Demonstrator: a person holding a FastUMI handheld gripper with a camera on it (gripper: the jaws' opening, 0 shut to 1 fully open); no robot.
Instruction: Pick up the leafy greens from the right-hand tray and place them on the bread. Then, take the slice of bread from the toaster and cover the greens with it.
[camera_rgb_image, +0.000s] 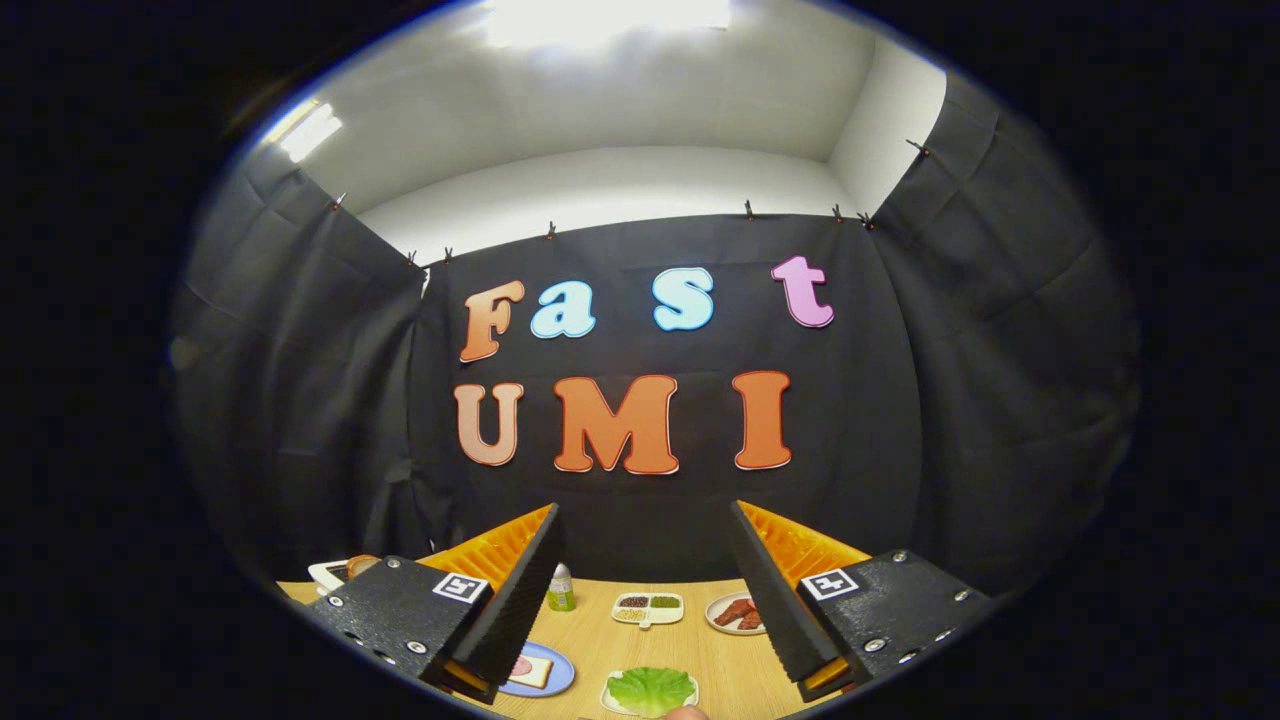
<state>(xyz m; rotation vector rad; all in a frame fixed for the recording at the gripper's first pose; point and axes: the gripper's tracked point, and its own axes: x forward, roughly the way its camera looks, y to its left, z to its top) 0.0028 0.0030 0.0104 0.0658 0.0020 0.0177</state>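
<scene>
Ruffled green lettuce leaf (650, 689) lies flat on a small white tray (612, 700) on the pale wooden tabletop (700, 650), at 6 o'clock between our tool (645, 580) fingers. Long axis runs 9 to 3. Tool wide open, empty. Risk: pinching the tray's rim with the thin leaf, or nudging the bread slice on the blue plate (540, 672) at 9 o'clock.

Gripper (645, 520): two wedge-shaped fingers (520, 600) with ribbed inner faces and ridged outer sides. Each finger sits on a dark, speckled, blocky mount (395, 610) fixed with small silver screws. One square black-and-white marker tag (461, 587) sits on top of each mount, near the finger base.
</scene>
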